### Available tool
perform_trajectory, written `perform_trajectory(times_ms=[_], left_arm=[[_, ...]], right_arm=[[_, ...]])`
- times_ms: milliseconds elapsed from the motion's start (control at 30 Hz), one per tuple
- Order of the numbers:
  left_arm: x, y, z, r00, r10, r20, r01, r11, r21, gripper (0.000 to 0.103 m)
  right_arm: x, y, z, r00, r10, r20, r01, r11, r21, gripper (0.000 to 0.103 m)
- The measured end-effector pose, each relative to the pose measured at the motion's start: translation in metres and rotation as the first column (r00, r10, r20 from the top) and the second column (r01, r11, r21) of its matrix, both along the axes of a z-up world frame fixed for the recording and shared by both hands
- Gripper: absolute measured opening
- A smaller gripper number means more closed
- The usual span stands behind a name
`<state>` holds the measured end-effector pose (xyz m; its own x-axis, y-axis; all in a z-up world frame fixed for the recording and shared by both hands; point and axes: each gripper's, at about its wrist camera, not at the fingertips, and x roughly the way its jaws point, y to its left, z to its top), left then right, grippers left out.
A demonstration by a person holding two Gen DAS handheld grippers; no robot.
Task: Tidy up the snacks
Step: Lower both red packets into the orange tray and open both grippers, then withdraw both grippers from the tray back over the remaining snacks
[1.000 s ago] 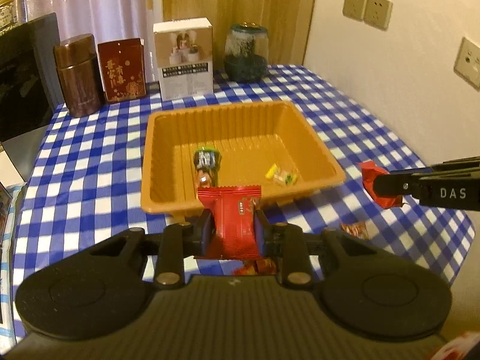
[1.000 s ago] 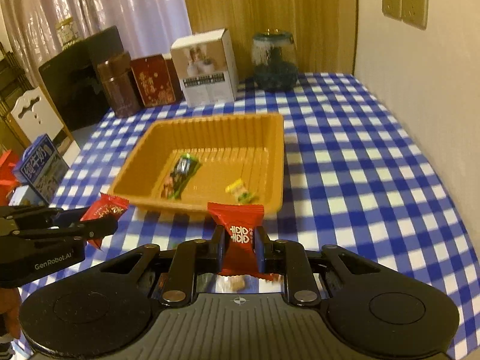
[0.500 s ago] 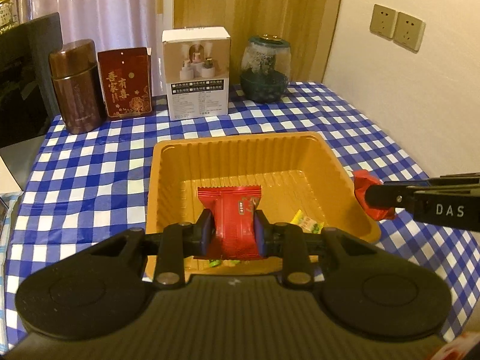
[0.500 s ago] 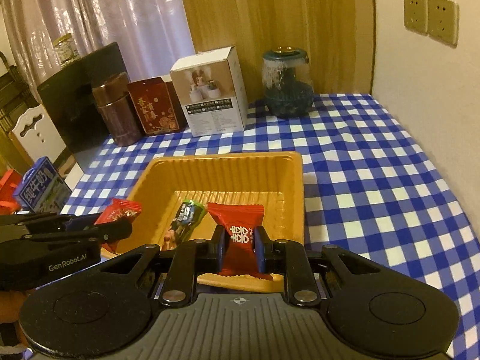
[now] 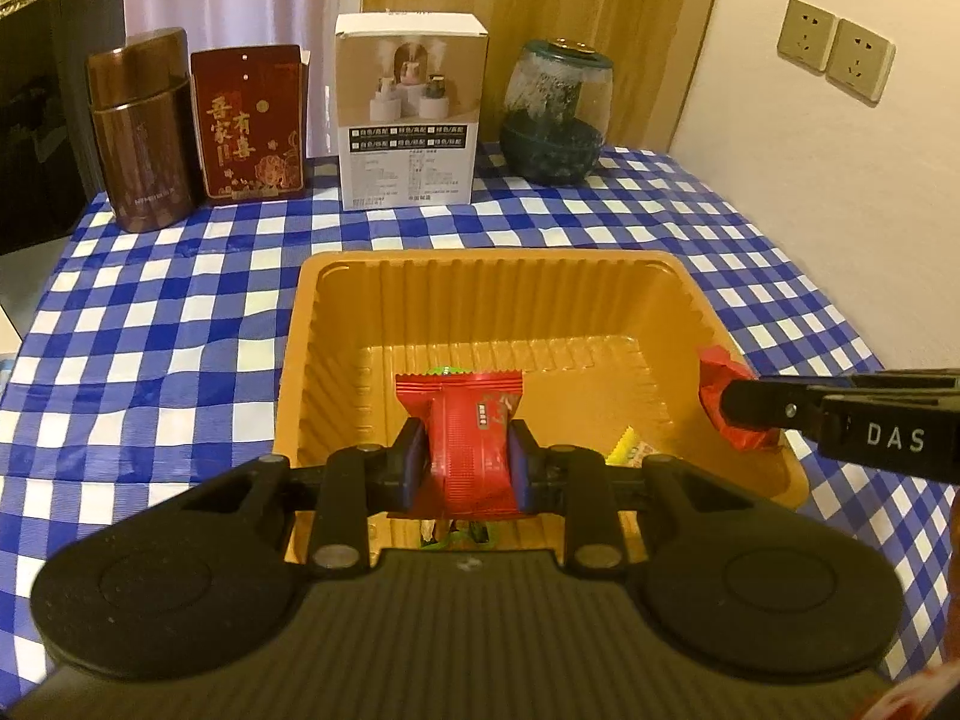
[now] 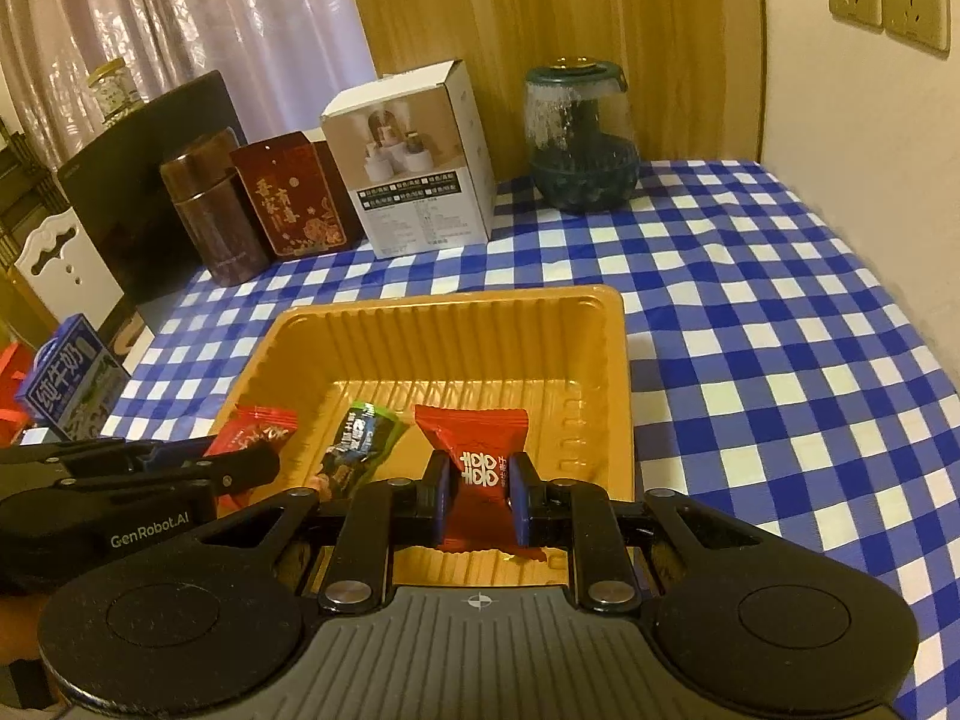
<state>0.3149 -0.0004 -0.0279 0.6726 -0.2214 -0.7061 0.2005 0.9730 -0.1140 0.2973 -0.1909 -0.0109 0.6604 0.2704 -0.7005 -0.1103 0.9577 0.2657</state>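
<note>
Both claws have advanced from the desk edge to above the orange tray in the last second. Left claw clamped on a red snack packet, long axis pointing away from the claw, over the tray's near-left floor. Right claw clamped on a red candy with white characters, at the tray's near-right corner. Under the claws on the tray floor: green-and-black bar, yellow candy. Judgement: both packets sit inside the rim line; release drops them straight down, left one nearer the tray's middle. Beyond the tray: white carton, red box, brown tin, glass jar on the checked desk.
</note>
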Motion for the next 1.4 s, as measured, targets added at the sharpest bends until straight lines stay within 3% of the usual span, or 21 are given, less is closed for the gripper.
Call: perform_trajectory(times_ms=[500,567,633,700,733,967,1300,1400], left_arm=[[0.017,-0.004,-0.013,1.000,-0.015,0.003,0.015,1.000,-0.021,0.027],[0.018,-0.005,-0.014,1.000,-0.013,0.005,0.013,1.000,-0.020,0.033],[0.017,-0.005,-0.014,1.000,-0.006,0.011,0.006,1.000,-0.016,0.053],[0.015,-0.004,-0.012,1.000,-0.009,0.019,0.009,1.000,-0.019,0.053],[0.013,-0.003,-0.011,1.000,-0.010,0.021,0.010,1.000,-0.020,0.053],[-0.007,0.004,0.005,0.999,0.019,0.050,-0.018,0.999,-0.028,0.054],[-0.083,0.007,0.029,0.997,0.031,0.076,-0.028,0.999,-0.037,0.081],[-0.111,0.009,0.033,0.996,0.031,0.079,-0.029,0.999,-0.030,0.085]], right_arm=[[0.011,0.003,-0.014,1.000,0.002,0.014,-0.003,0.999,0.043,0.021],[0.013,0.003,-0.016,1.000,0.004,0.022,-0.005,0.998,0.058,0.021],[0.015,0.003,-0.017,1.000,-0.002,0.021,0.000,0.997,0.075,0.025],[0.013,0.002,-0.017,0.999,0.000,0.033,-0.003,0.996,0.087,0.044],[0.012,0.002,-0.016,0.999,0.000,0.038,-0.003,0.996,0.088,0.046],[-0.001,-0.003,-0.002,0.999,-0.017,0.047,0.014,0.998,0.062,0.046],[-0.065,-0.017,0.034,0.996,-0.048,0.081,0.045,0.998,0.044,0.047],[-0.095,-0.025,0.040,0.994,-0.063,0.087,0.059,0.997,0.038,0.048]])
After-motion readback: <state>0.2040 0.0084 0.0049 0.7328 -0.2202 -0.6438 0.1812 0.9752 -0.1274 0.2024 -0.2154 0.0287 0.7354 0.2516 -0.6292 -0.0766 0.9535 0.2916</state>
